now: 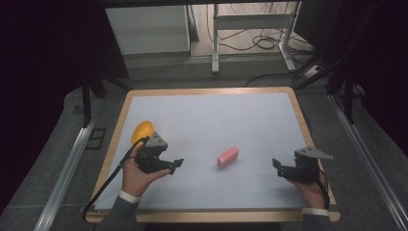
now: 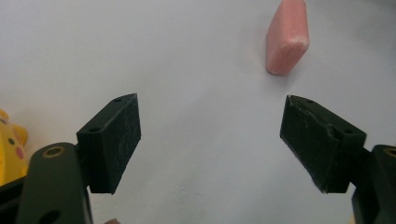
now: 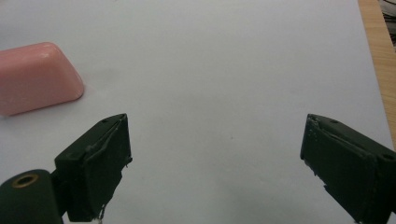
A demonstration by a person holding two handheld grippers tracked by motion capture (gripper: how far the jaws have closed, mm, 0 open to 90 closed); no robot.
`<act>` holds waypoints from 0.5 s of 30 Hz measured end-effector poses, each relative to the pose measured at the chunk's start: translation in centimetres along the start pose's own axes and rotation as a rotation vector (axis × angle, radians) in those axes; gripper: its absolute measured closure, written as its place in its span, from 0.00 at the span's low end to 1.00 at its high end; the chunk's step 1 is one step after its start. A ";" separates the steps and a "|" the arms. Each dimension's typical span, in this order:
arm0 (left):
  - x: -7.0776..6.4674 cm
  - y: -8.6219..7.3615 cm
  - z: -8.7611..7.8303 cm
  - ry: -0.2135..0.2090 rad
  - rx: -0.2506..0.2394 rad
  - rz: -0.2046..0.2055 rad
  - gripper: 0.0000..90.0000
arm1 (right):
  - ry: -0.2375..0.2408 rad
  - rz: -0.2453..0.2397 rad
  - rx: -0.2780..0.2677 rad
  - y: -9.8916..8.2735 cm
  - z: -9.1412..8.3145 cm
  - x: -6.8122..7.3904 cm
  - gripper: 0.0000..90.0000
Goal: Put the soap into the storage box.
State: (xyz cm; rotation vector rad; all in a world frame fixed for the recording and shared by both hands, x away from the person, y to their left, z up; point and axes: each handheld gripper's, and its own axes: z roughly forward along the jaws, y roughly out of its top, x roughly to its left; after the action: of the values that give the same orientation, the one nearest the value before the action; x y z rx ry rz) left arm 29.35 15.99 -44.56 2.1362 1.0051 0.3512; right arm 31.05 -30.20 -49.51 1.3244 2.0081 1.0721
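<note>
A: Your left tool (image 1: 177, 166) is released, its two black jaws standing wide apart with nothing between them. It hangs over the left part of the surface (image 1: 250, 115), pointing toward the middle.

B: And your right tool (image 1: 277, 166)?

A: Released as well, jaws spread wide and bare. You hold it over the right part of the surface, pointing left, so the two tools face each other.

B: Where is the soap?

A: The pink bar of soap (image 1: 227, 157) lies flat on the pale sheet, between your two tools and apart from both. It sits slantwise, one end toward the far right, the other toward you. In the left gripper view it lies ahead of the jaws, up toward the right-hand jaw (image 2: 287, 39). In the right gripper view it lies off past the left-hand jaw (image 3: 37, 77), outside the gap.

B: Anything else near your hands?

A: A yellow toy (image 1: 142, 131) rests just behind your left hand (image 1: 137, 175), near the surface's left edge. Its side peeks in at the left border of the left gripper view (image 2: 10, 149), with a pink spot on it. A wooden rim (image 1: 211, 91) frames the sheet.
</note>
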 end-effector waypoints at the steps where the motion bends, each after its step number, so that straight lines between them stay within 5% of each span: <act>1: -0.1 0.2 0.1 -0.002 0.004 0.003 0.23 | -0.001 0.000 0.000 0.0 0.0 0.0 0.09; 15: -1.6 2.0 1.9 -0.017 0.030 0.042 0.24 | -0.005 0.003 0.003 -0.1 0.0 -0.2 0.09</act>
State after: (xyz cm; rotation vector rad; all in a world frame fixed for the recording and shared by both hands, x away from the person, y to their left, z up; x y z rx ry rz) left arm 30.40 12.96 -44.34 2.1865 0.9628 0.3394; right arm 31.11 -30.38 -49.62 1.3310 2.0053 1.0668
